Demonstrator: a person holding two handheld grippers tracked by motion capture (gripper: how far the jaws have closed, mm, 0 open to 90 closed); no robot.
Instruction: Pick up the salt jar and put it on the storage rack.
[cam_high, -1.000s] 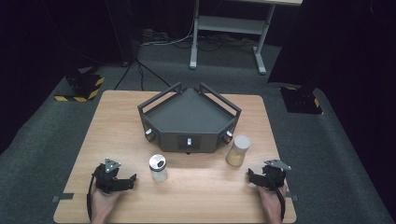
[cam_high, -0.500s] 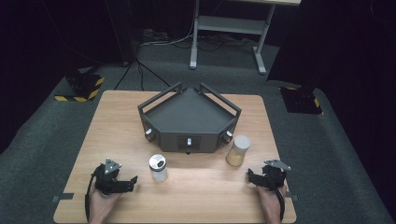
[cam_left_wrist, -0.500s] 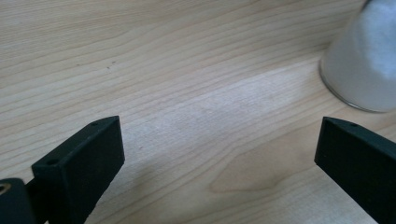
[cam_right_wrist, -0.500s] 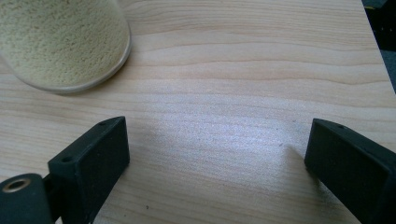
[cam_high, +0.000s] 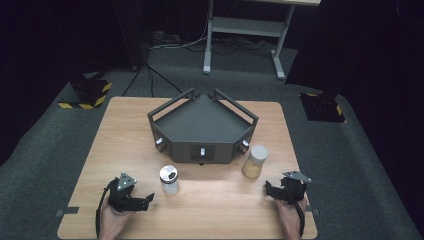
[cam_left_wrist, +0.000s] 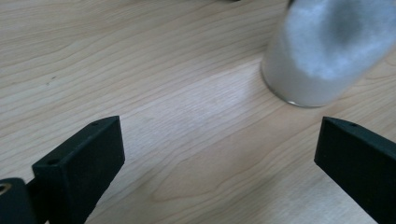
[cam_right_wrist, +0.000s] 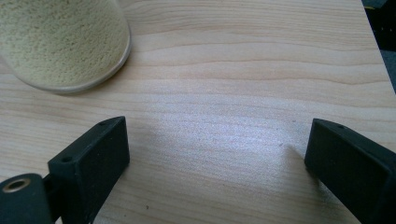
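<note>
The left gripper (cam_high: 146, 201) rests low on the table (cam_high: 125, 145) with its jaws spread wide and nothing between them; in the left gripper view the white jar (cam_left_wrist: 327, 51) stands just ahead and off toward the right jaw, not yet between the two. From above, that jar (cam_high: 169, 179) sits upright near the front of the dark tray (cam_high: 202, 122), a short way from the gripper, which seems a handy spot for a reach from this side. The right gripper (cam_high: 267, 189) is likewise released and empty, its jaws well apart over bare wood. The tan jar (cam_right_wrist: 63, 42), filled with a fine yellowish grain, stands ahead of its left jaw, apart from it; from above it (cam_high: 254, 161) stands just beside the tray's front right corner. Each jar seems set out for its own hand. No label or writing can be read on either jar or the tray.
</note>
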